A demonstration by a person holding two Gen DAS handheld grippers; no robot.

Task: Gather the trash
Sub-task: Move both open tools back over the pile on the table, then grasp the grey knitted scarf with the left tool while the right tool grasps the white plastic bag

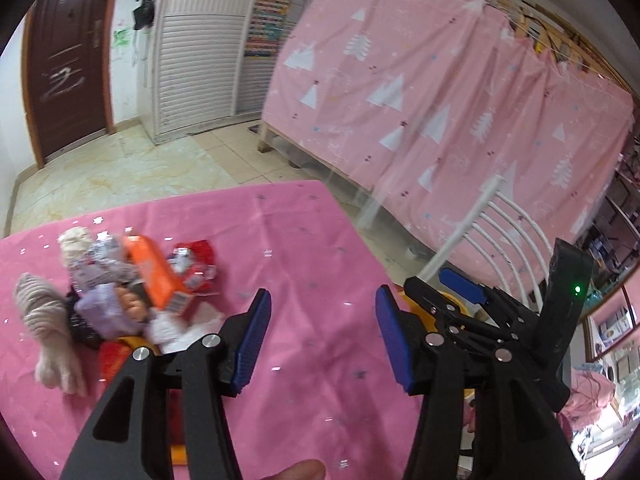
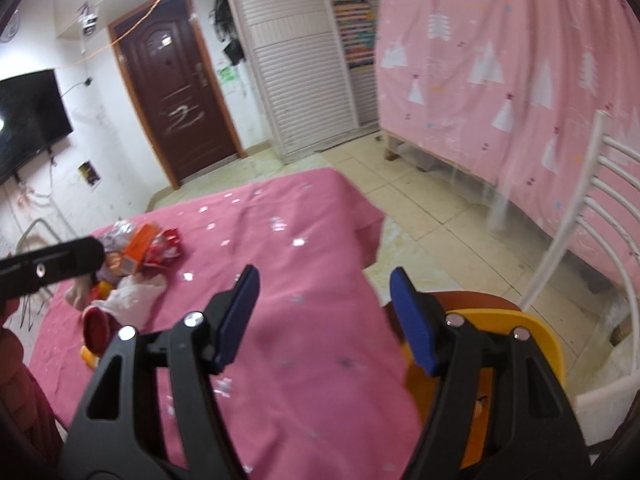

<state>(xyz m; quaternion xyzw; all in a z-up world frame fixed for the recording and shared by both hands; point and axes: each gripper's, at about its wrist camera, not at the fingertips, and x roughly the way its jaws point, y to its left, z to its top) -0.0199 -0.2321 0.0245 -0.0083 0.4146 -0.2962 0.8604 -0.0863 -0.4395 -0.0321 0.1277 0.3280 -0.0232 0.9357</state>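
A heap of trash [image 1: 132, 288] lies on the pink tablecloth [image 1: 304, 264] at the left: an orange carton [image 1: 154, 276], a red wrapper [image 1: 196, 258], purple wrappers, a white tissue and a beige knitted piece [image 1: 44, 312]. My left gripper [image 1: 324, 300] hangs open to the right of the heap with nothing between its blue pads. In the right wrist view my right gripper [image 2: 324, 276] is open and empty over the table's right edge, above a yellow container [image 2: 524, 320]. The same heap [image 2: 140, 248] lies far left there, with a white tissue [image 2: 132, 296] and a red lid [image 2: 98, 326].
A white metal chair [image 2: 576, 216] stands right of the table and carries the yellow container. A bed frame draped in a pink sheet [image 1: 440, 80] fills the right side. Tiled floor, a louvred wardrobe [image 2: 296, 60] and a brown door [image 2: 176, 92] lie beyond.
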